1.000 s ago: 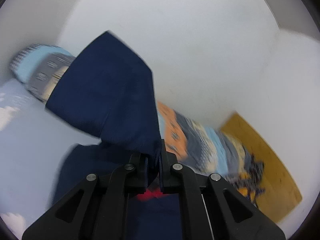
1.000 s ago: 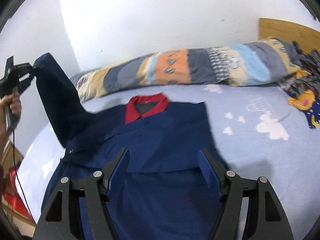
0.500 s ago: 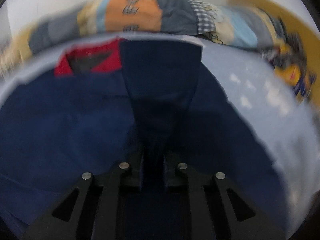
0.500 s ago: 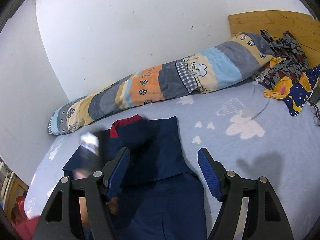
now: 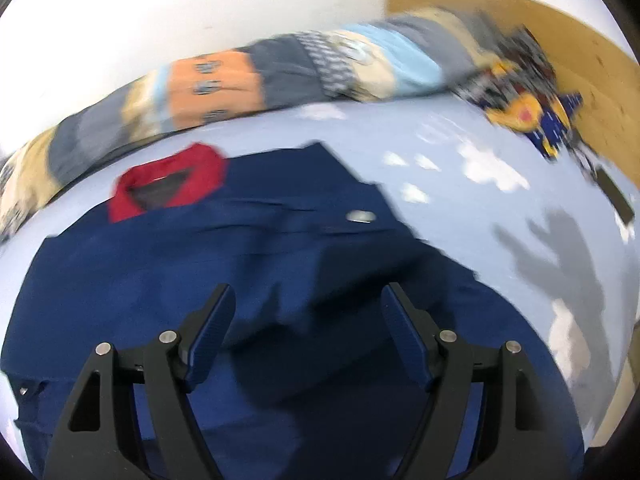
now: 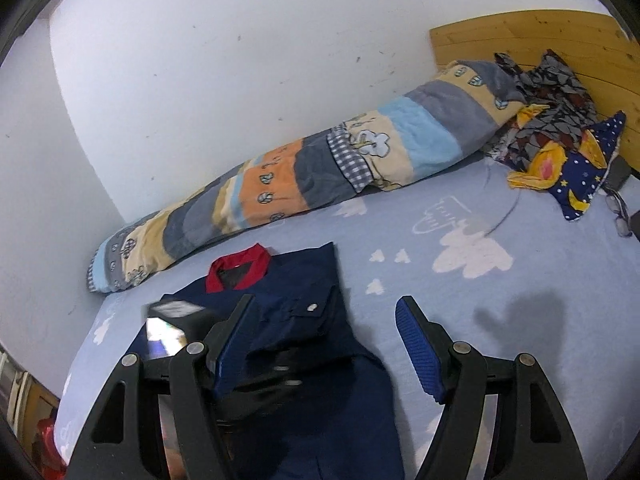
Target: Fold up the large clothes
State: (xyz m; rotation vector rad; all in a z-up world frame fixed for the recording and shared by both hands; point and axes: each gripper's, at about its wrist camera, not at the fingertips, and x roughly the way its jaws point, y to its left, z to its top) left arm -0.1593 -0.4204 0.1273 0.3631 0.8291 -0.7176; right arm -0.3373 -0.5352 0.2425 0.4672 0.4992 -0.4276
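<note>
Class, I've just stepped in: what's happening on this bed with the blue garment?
A person with a handheld gripper in each hand is folding a navy jacket with a red collar on a light blue bedsheet. A sleeve lies across the jacket's front. The left gripper hangs above it, jaws opening, nothing pinched. The right gripper is open and empty beside it. A striped pillow lies along the wall.

Motion blur smears the long striped patchwork bolster (image 5: 280,76) in the left wrist view. The navy blue work shirt (image 6: 304,312) runs off the bottom edge, partly behind the right gripper (image 6: 324,344).
</note>
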